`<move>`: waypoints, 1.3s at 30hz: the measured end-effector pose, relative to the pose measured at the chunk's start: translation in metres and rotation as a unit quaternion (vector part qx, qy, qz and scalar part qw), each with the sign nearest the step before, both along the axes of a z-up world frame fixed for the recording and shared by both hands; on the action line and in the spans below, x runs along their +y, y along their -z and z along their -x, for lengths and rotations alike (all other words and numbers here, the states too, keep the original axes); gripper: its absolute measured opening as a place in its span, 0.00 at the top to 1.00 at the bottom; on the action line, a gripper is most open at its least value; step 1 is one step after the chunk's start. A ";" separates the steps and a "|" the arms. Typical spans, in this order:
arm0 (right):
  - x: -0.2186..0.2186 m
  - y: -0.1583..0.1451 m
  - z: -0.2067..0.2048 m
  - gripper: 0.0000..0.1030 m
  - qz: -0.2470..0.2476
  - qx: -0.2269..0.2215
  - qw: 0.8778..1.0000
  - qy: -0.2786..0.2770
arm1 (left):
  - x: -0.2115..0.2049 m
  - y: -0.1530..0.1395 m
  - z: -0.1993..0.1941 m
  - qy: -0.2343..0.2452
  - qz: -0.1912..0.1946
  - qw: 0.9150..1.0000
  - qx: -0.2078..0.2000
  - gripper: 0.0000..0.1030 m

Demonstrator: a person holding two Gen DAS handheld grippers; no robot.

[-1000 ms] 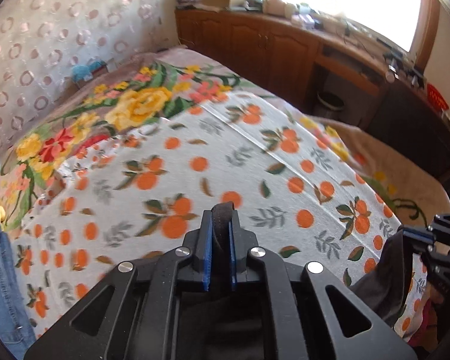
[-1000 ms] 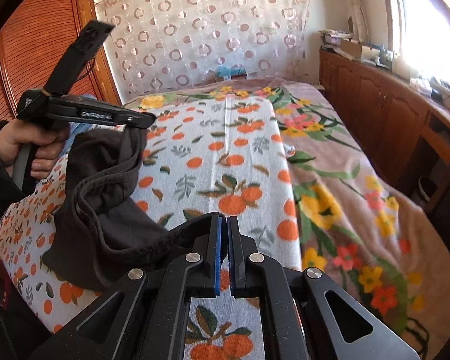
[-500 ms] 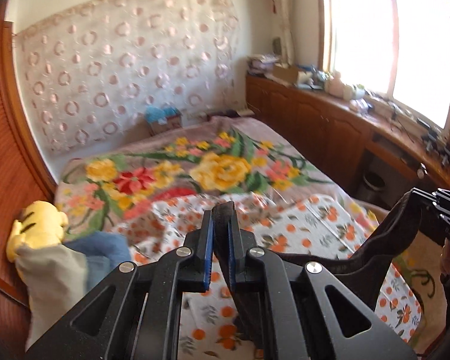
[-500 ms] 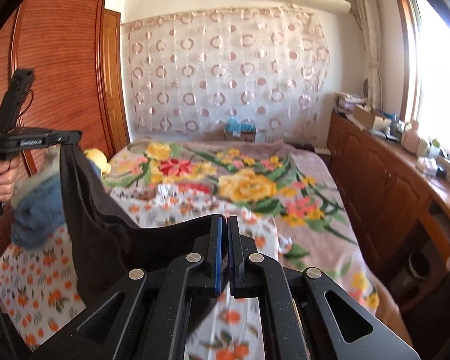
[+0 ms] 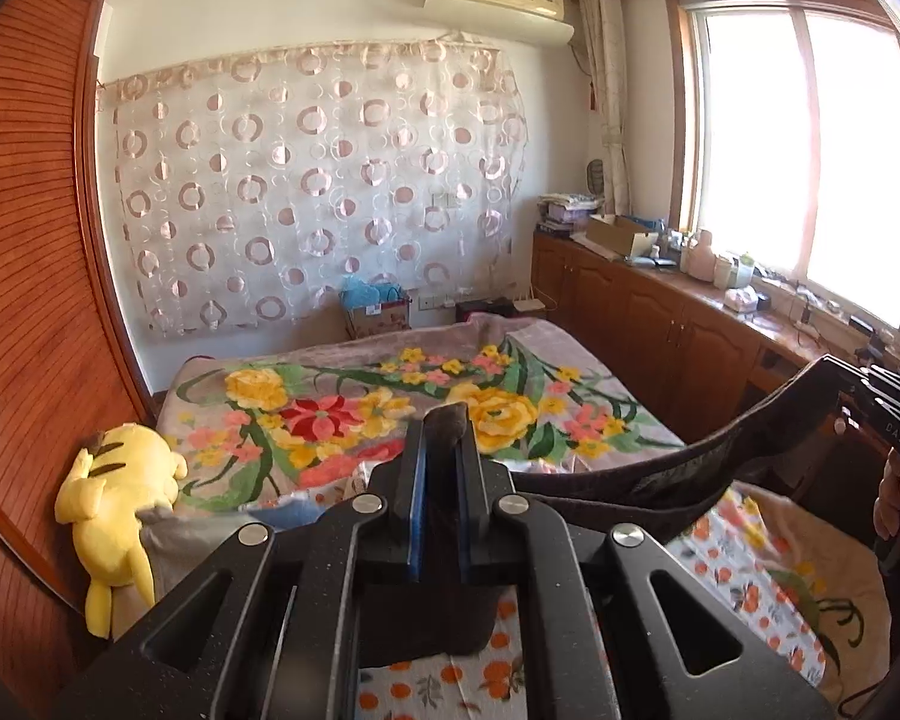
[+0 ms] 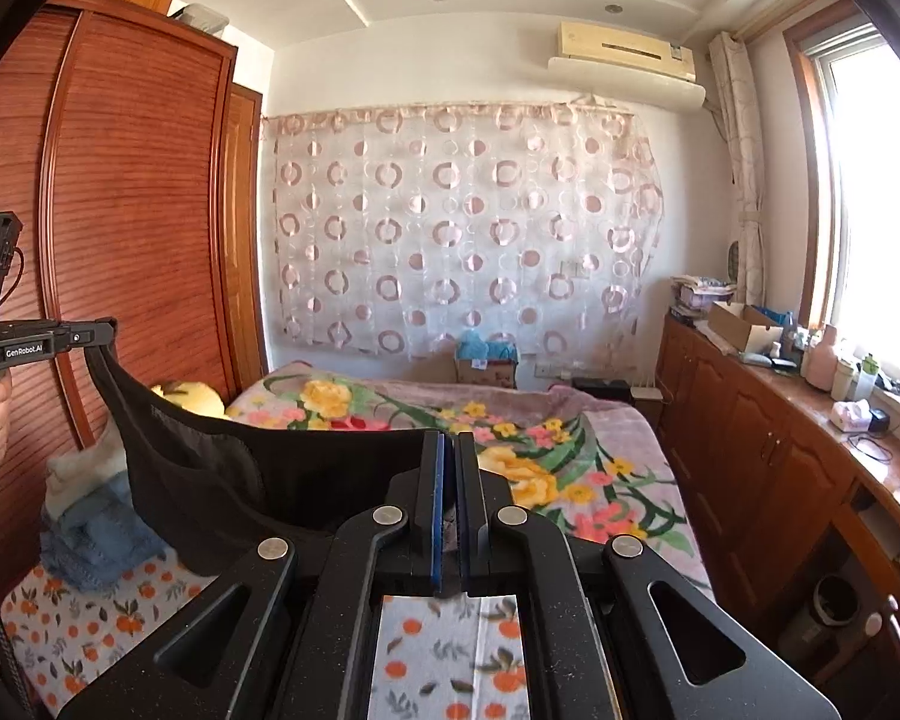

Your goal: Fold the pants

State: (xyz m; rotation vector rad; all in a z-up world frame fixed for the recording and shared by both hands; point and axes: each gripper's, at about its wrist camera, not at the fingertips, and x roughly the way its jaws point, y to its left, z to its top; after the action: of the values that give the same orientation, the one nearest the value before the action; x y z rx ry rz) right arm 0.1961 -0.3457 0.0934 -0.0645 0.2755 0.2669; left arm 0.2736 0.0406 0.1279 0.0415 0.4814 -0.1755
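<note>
- While both grippers are pinching the dark pants (image 6: 222, 474), the garment is hanging in the air between them, above the orange-print sheet (image 6: 444, 660) on the bed.
- Left gripper (image 5: 441, 480) is clamping one end of the waistband, dark cloth bunching up between its blue pads.
- Right gripper (image 6: 448, 504) is closing tight on the other end; its jaws are showing almost no gap.
- Waistband is running side to side from one gripper to the other, sagging slightly in the middle, so the legs are presumably dangling below, out of sight.
- Neither hand is nearer; lowering the pants flat onto the sheet is likely calling for both moving together.
</note>
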 end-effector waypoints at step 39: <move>-0.005 0.199 0.107 0.76 -0.012 0.219 0.976 -0.002 | -0.005 0.226 0.161 -0.003 0.047 0.987 0.153 0.91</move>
State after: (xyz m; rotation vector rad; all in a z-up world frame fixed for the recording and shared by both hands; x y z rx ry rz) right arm 0.0896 -0.3510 -0.1052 0.0194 0.7103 0.2875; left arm 0.1122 0.0360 -0.0983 -0.0813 0.7790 -0.1997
